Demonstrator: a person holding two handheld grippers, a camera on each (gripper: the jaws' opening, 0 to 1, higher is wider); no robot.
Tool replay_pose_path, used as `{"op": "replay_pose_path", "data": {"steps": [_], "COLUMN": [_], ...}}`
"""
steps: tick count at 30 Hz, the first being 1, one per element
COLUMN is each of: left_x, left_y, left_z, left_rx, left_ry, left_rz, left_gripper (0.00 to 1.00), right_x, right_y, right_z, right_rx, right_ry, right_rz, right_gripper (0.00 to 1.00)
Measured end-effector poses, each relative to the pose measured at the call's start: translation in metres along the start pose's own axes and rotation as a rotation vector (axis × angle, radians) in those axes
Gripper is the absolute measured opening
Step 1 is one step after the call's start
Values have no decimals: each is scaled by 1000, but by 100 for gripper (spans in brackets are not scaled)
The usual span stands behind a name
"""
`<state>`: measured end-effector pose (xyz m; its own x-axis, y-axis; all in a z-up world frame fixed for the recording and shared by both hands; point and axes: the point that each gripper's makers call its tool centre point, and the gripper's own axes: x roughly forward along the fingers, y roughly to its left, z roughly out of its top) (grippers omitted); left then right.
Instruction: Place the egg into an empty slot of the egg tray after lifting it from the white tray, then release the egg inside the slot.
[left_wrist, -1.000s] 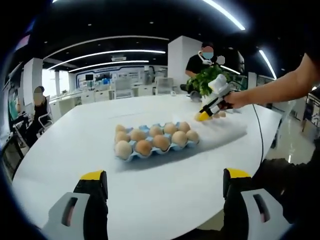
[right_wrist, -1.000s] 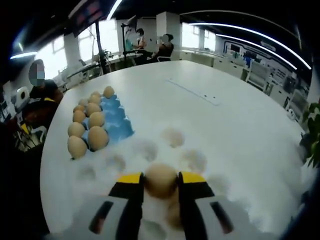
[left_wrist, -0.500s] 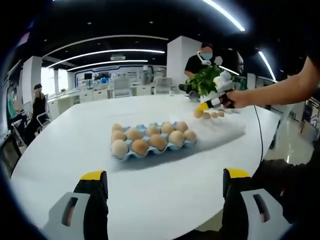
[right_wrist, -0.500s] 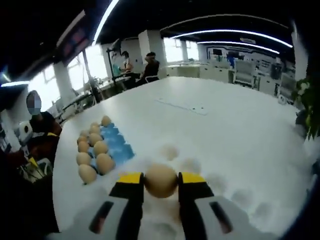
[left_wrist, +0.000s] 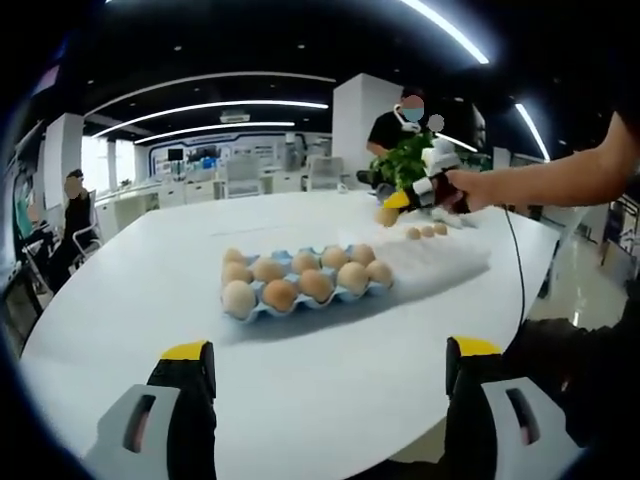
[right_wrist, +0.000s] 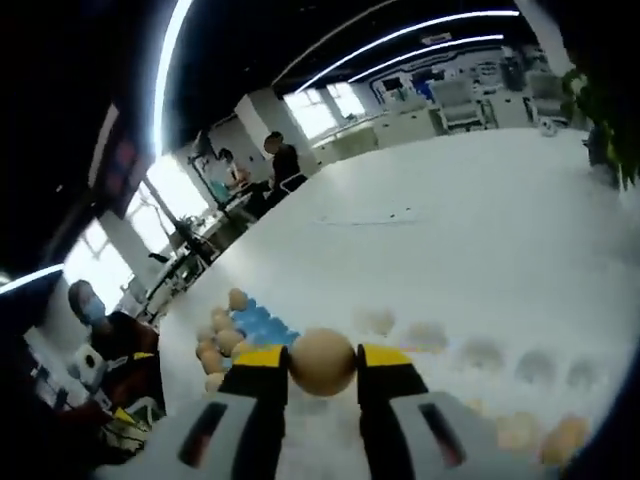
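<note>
- Left gripper view: left gripper (left_wrist: 325, 400) idle at near table (left_wrist: 150, 260) edge, jaws wide apart, nothing between. Blue egg tray (left_wrist: 305, 290) mid-table, near rows filled with eggs. White tray (left_wrist: 440, 262) just right of it. Right gripper (left_wrist: 395, 207) lifted above far right of white tray, egg (left_wrist: 388, 215) at its tip.
- Right gripper view: right gripper (right_wrist: 322, 362) clamped on egg (right_wrist: 322, 361) across its middle, held clear above white tray (right_wrist: 480, 360). Egg tray (right_wrist: 255, 322) far left, blue slots unfilled.
- Handling: light, rigid, brittle shell, smooth and prone to slip. Clamp at widest girth, minimal force. Lower fully into slot before opening.
</note>
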<state>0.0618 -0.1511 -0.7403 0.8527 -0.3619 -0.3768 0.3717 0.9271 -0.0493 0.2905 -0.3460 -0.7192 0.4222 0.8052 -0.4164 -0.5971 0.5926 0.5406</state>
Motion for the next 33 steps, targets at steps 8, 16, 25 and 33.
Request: {"op": "replay_pose_path", "data": {"steps": [8, 16, 25, 33], "left_x": [-5, -11, -18, -29], "left_y": [3, 12, 18, 26], "left_z": [-3, -6, -6, -8], "left_rx": [3, -15, -26, -31], "left_ry": [10, 15, 11, 16], "left_rz": [16, 41, 50, 74], "left_gripper": [100, 100, 100, 100], "right_x": [46, 91, 144, 178], "right_y": [43, 88, 112, 100], "right_z": [8, 3, -2, -20], "right_rx": [60, 96, 26, -229], "right_ry": [13, 42, 106, 253], "right_rz": [75, 134, 133, 37], "right_gripper": [27, 27, 27, 27]}}
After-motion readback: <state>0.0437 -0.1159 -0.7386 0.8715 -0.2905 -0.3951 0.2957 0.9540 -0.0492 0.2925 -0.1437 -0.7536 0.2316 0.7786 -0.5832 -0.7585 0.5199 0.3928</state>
